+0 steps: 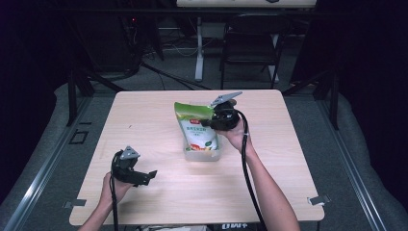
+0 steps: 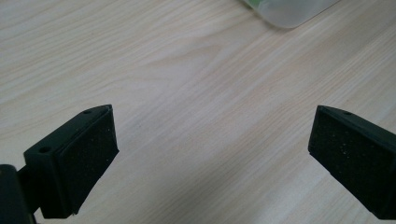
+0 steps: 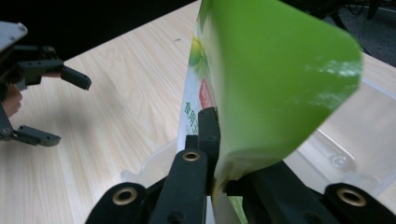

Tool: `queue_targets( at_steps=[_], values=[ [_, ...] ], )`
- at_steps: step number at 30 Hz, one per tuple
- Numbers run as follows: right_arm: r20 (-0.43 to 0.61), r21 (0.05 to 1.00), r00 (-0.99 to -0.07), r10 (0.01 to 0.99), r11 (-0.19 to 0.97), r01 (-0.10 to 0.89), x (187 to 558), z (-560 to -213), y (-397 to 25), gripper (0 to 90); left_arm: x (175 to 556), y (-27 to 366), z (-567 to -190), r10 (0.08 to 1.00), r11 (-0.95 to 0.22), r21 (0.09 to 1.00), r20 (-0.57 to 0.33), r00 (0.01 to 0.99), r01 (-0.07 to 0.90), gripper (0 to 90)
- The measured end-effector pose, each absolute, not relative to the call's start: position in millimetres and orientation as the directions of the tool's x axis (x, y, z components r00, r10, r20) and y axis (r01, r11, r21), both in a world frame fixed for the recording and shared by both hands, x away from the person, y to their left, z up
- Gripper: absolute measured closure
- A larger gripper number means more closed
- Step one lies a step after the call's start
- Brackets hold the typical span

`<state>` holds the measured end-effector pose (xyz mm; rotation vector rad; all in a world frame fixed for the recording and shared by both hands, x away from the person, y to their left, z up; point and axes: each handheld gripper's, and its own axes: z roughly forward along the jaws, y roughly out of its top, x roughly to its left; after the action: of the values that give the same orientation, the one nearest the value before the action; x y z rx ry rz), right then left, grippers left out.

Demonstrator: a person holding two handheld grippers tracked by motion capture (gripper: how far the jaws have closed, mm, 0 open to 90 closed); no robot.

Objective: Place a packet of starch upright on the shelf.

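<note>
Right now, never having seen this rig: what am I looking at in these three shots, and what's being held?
No robot here: a person holds a hand-operated two-jaw gripper in each hand at a wooden table. The high view looks down from above the person's side. The other two come from cameras riding on each gripper, looking along its black jaws. The right gripper is shut on the edge of a green pouch, whose bottom sits in a clear plastic container; the right gripper view shows the jaws pinching it. The left gripper is open, holds nothing and hovers near the table's front left, jaws wide apart in its own view.
</note>
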<state>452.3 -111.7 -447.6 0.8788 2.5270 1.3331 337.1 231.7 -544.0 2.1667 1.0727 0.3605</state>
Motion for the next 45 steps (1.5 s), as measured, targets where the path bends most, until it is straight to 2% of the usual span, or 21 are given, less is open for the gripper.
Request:
queue_targets(
  at_steps=[4,10,16,22,26,30,37,45],
  values=[
    [0.105,0.78,-0.812,0.574,0.458,0.425,452,-452,-113,87.0,337,231,-544,0.783,-0.428,0.685,-0.045,0.62,0.59,1.1],
    [0.064,0.77,-0.802,0.594,0.482,0.418,451,-460,-117,90.0,337,231,-544,0.782,-0.428,0.682,-0.049,0.621,0.593,1.2],
    [0.09,0.768,-0.792,0.604,0.464,0.441,453,-464,-126,86.7,337,230,-544,0.781,-0.43,0.682,-0.048,0.622,0.591,1.2],
    [0.115,0.78,-0.777,0.618,0.428,0.456,453,-455,-134,71.8,337,231,-545,0.784,-0.427,0.684,-0.046,0.619,0.592,1.2],
    [0.126,0.782,-0.757,0.641,0.406,0.473,448,-445,-141,53.6,337,231,-545,0.785,-0.425,0.685,-0.046,0.618,0.591,1.2],
    [0.105,0.772,-0.735,0.67,0.411,0.485,440,-436,-147,40.1,337,230,-545,0.784,-0.426,0.685,-0.047,0.619,0.591,1.2],
    [0.098,0.783,-0.721,0.686,0.394,0.482,421,-420,-164,25.6,337,231,-545,0.784,-0.427,0.684,-0.046,0.619,0.592,1.1],
    [0.055,0.782,-0.709,0.703,0.411,0.468,392,-407,-181,15.8,337,229,-545,0.784,-0.428,0.682,-0.047,0.619,0.593,1.1]
  ],
)
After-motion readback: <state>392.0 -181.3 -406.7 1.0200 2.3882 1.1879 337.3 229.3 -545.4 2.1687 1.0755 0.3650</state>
